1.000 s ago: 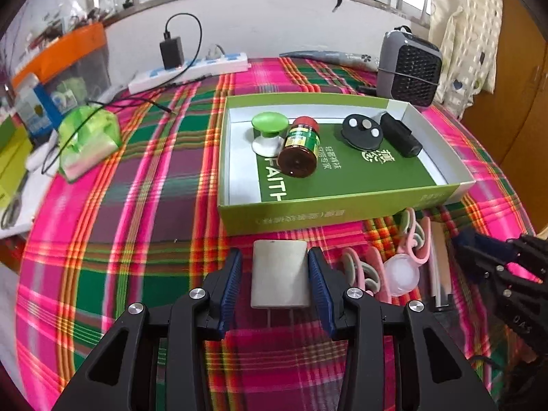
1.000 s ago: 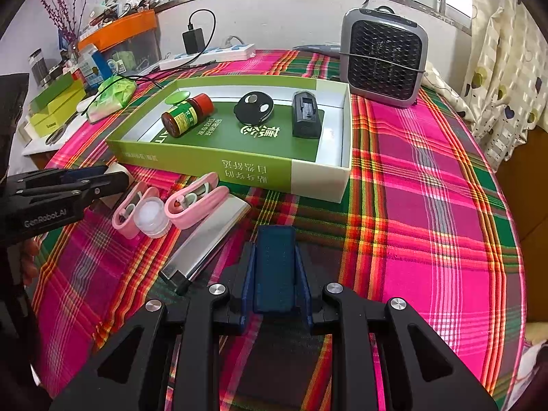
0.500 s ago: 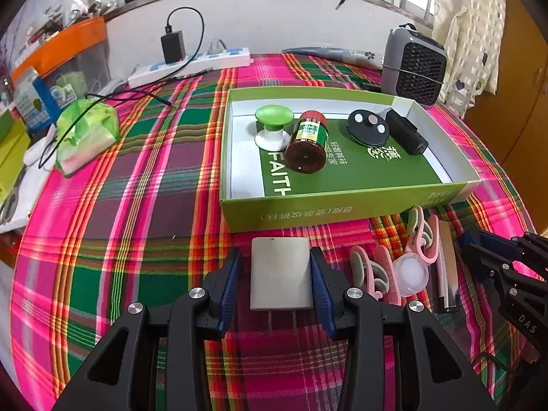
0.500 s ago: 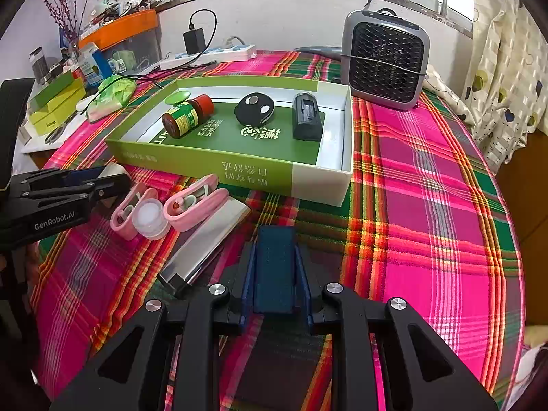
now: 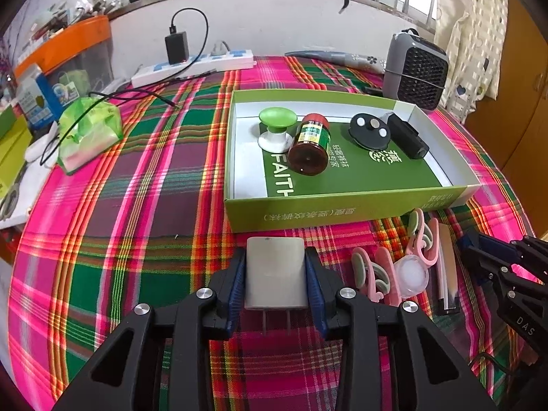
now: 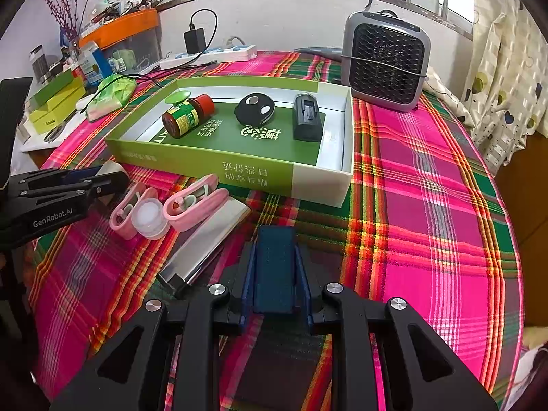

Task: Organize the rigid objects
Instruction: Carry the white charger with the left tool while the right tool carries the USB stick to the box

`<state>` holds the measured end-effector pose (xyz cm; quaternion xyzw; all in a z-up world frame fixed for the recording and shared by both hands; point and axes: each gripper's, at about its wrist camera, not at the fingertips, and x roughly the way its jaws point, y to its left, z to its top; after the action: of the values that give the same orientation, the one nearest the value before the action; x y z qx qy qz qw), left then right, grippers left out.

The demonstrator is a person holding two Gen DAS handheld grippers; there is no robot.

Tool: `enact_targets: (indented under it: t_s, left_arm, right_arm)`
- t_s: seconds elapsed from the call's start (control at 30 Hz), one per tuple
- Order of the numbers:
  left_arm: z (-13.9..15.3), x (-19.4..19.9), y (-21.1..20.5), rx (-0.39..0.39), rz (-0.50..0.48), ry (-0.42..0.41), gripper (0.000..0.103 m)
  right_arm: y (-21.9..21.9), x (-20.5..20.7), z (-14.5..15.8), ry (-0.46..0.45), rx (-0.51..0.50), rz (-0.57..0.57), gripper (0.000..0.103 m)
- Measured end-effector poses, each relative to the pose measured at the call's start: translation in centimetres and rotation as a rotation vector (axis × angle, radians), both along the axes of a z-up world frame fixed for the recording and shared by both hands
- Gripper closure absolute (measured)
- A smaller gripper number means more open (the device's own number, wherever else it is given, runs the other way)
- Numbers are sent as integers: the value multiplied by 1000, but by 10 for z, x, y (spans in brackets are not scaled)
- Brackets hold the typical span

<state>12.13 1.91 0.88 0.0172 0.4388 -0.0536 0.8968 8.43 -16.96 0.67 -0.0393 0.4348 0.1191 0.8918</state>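
A white plug adapter point(image 5: 275, 277) lies prongs-toward-me on the plaid cloth, just in front of the open green box point(image 5: 342, 210). My left gripper point(image 5: 275, 253) is closing on the adapter, and its blue pads touch both sides. The box holds a green-topped knob point(image 5: 277, 118), a red-capped brown bottle point(image 5: 310, 144), a round black remote point(image 5: 370, 130) and a black battery block point(image 5: 407, 135). To the right lie two pink clips point(image 5: 370, 274), a small white jar point(image 5: 411, 274) and a silver bar point(image 5: 447, 267). My right gripper point(image 6: 275, 236) is shut with nothing in it, near the bar point(image 6: 205, 243).
A grey fan heater point(image 6: 387, 61) stands behind the box at the right. A power strip point(image 5: 195, 66) with a black charger and a cable lies at the back. A green plastic bag point(image 5: 89, 130) and cluttered boxes sit at the left edge.
The left gripper's jaws have drawn in against the white plug adapter, which was loosely between them before. Neither hand has moved and the right gripper stays shut.
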Motion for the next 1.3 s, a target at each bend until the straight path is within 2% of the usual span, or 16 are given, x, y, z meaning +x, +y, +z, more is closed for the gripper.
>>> enact_targets:
  t_s: [0.7,1.3]
  left_arm:
    - [2,-2,0,-15,0,3,71]
    - [18,-9,-3,-31,-17,-30,71]
  right_arm:
    - [0,-1,1,2,4,1,80]
    - [-5,-3,11,-29,20,-2,80]
